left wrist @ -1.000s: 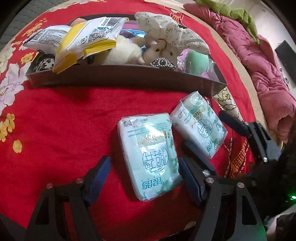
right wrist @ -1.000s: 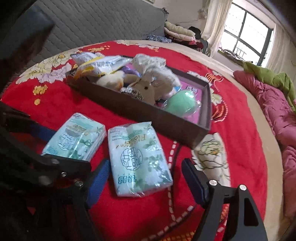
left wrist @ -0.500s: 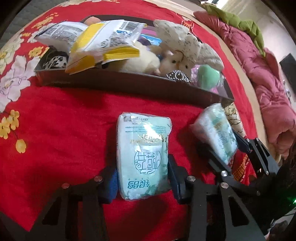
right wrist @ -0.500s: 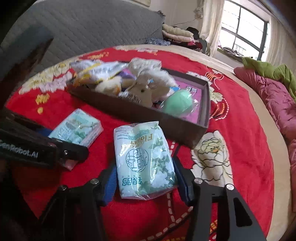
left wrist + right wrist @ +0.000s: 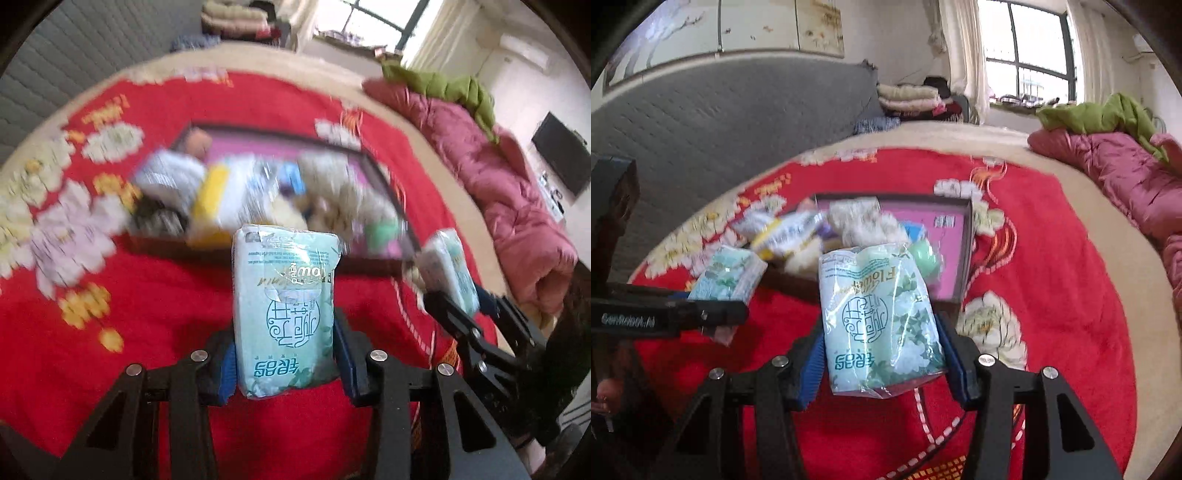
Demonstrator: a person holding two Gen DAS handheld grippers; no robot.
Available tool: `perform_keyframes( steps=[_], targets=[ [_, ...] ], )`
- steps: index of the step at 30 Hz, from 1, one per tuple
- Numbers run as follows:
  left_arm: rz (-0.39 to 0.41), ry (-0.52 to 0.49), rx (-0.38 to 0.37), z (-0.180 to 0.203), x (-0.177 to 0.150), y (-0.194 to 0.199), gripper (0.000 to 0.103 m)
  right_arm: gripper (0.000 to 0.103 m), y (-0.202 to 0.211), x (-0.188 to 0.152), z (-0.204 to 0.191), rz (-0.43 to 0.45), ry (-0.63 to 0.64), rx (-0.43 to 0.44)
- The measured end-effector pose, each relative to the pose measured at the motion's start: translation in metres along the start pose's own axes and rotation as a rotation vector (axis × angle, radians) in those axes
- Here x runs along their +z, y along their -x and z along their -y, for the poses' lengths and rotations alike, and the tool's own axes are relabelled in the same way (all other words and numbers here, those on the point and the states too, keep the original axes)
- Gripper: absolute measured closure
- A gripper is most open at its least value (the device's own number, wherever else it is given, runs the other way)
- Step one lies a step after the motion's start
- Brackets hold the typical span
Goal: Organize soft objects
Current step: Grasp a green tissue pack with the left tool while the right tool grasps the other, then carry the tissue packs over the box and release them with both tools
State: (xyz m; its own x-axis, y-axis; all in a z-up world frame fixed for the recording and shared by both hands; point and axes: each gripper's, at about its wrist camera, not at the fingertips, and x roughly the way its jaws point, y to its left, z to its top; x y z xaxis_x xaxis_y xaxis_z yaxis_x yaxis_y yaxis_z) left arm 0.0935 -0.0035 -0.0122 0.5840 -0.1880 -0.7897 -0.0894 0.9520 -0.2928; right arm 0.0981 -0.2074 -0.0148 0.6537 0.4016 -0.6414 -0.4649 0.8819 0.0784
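Tissue packs filled both of our grippers. Our left gripper (image 5: 284, 360) was closed on a pale green pack (image 5: 284, 314), its blue pads (image 5: 226, 369) pressed against the pack's two long sides. The pack stood on end between them, clear of the red blanket (image 5: 147, 314), with its printed face toward the camera. In the left wrist view our right gripper (image 5: 476, 314) showed at 3 o'clock, clamped on a second pack (image 5: 448, 266) that we saw edge-on.

From the right wrist, that second pack (image 5: 882, 317) was a clear wrapper with white flowers and green leaves, pinched at its lower half between the blue pads (image 5: 812, 365) and tilted a little, its top toward 12 o'clock. Our left gripper (image 5: 713, 314) reached in from 9 o'clock with its own pack (image 5: 727, 273) sticking out past the dark fingers.

Behind both packs, toward 12 o'clock, lay a dark box (image 5: 966, 240) with a pink floor, resting on the blanket (image 5: 1052, 295). Inside it we saw a yellow-and-white bag (image 5: 786, 232), a cream plush toy (image 5: 864, 221) and a mint green ball (image 5: 925, 256). In the left wrist view the box (image 5: 384, 184) was blurred and we could not make out its contents clearly. A pink quilt (image 5: 517, 206) with a green one (image 5: 450, 88) on top lay at 2 o'clock, beyond the blanket's edge.
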Motion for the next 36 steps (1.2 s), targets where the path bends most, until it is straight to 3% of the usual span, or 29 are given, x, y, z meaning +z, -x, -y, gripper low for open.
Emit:
perform_keyframes(
  steps=[5,18,26,36],
  targets=[
    [0.069,0.016,0.006,-0.016,0.027,0.013,0.058,0.048,0.013,0.019,-0.007,0.059,-0.028,-0.012],
    [0.116,0.06,0.01,-0.055,0.081,-0.002,0.058,0.048,-0.006,0.059,-0.027,0.073,-0.079,-0.014],
    [0.116,-0.009,0.032,-0.065,0.096,-0.012,0.058,0.048,-0.033,0.091,-0.046,0.09,-0.094,-0.034],
    [0.038,-0.042,-0.02,-0.069,0.099,-0.047,0.058,0.048,-0.061,0.107,-0.065,0.073,-0.078,-0.045]
  ],
)
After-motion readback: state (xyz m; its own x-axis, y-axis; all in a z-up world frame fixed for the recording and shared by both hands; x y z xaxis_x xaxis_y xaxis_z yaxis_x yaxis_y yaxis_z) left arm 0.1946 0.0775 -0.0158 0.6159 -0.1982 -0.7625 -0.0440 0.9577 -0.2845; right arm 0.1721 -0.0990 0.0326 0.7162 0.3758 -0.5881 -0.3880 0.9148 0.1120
